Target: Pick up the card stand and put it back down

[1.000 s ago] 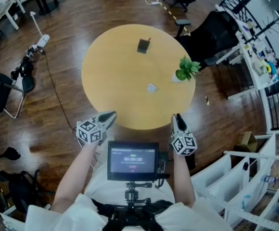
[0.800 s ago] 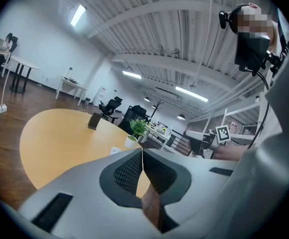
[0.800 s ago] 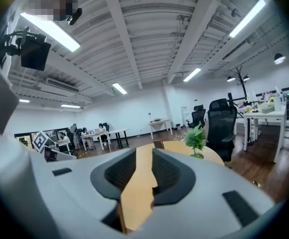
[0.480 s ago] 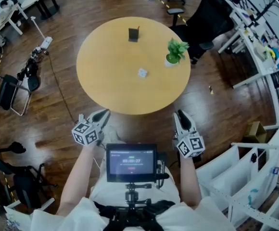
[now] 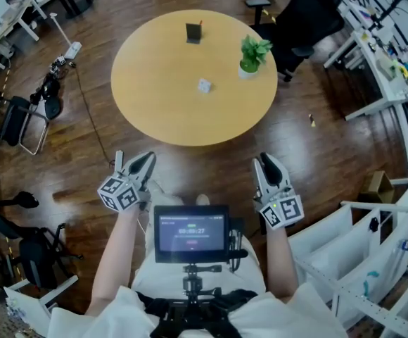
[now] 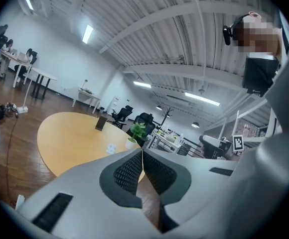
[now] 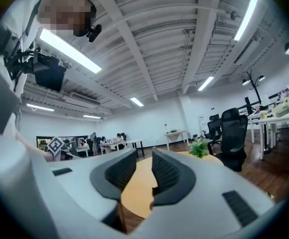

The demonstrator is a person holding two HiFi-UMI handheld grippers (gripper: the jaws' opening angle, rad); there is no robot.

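A small dark card stand [image 5: 193,32] stands upright on the far side of the round wooden table [image 5: 162,111]; the left gripper view shows the dark stand [image 6: 100,123] too. A small white object [image 5: 204,85] lies near the table's middle. Both grippers hang over the wooden floor, short of the table's near edge and far from the stand. My left gripper [image 5: 148,159] is shut, its pads meeting at the tips [image 6: 142,151] with nothing between them. My right gripper [image 5: 266,162] stands open, a clear gap between its pads [image 7: 143,156], and holds nothing.
A potted green plant [image 5: 252,53] stands at the table's right side. A black office chair [image 5: 306,13] sits beyond it. Folding chairs [image 5: 14,122] and cables lie at the left, white shelving [image 5: 359,252] at the right. A monitor [image 5: 193,232] hangs at the person's chest.
The table has slid further away in the head view. Both grippers, earlier at its near edge, now hang over the floor. Their jaws look the same.
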